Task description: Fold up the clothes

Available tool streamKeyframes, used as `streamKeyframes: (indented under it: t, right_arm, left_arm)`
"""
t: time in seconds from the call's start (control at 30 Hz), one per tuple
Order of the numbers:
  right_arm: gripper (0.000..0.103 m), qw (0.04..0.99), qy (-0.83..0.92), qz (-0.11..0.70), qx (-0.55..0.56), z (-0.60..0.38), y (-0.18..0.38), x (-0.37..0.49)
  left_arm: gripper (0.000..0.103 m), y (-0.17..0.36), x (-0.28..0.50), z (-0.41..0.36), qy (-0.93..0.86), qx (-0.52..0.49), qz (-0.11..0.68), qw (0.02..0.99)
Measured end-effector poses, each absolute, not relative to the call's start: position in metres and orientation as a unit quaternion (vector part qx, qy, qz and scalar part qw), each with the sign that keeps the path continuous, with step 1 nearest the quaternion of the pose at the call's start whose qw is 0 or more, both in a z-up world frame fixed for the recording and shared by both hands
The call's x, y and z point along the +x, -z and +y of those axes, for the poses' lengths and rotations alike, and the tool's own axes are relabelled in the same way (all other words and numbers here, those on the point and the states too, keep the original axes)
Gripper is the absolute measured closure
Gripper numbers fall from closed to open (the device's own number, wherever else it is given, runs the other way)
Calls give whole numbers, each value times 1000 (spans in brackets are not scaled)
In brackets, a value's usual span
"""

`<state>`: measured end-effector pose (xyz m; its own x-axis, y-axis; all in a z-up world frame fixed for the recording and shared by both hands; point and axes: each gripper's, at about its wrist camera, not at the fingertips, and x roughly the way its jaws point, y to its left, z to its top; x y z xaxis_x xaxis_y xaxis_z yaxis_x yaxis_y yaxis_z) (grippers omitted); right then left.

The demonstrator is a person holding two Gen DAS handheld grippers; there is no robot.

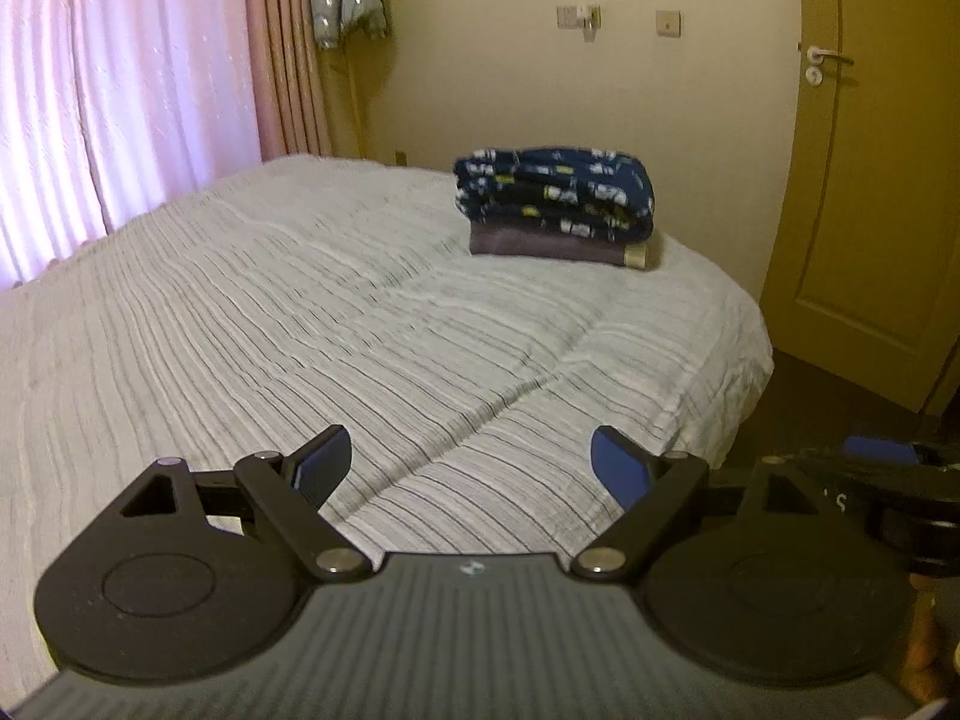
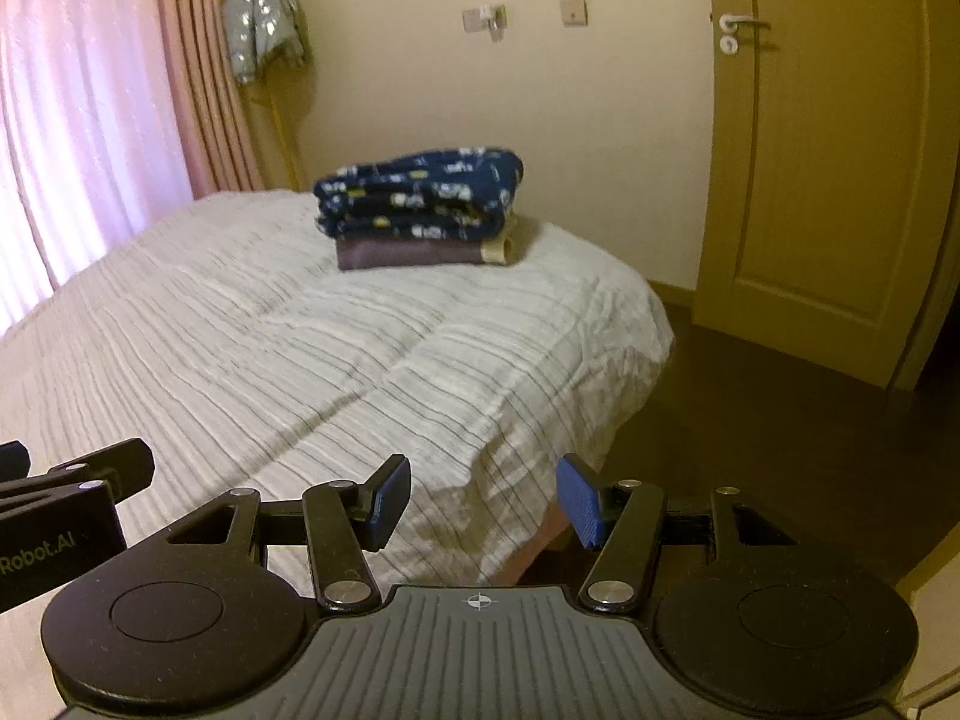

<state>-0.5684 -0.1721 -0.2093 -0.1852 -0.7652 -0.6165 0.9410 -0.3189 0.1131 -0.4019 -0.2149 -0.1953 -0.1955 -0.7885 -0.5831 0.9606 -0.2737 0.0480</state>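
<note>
The left gripper (image 1: 471, 465) hangs over the near part of the striped bedcover (image 1: 300, 312) with its jaws spread wide and nothing between them. Beside it, the right gripper (image 2: 483, 501) is likewise released and empty over the bed's near corner. The folded clothes (image 2: 420, 207) sit stacked well ahead of both tools, on the bed's far side.
</note>
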Motion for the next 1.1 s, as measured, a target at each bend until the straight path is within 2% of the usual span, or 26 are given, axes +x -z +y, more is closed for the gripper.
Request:
streamKeyframes:
  t: [1.1]
  right_arm:
    - [45,542,754,214,303,-355,273,-630]
  left_arm:
    - [18,273,-468,-403,748,304,207,552]
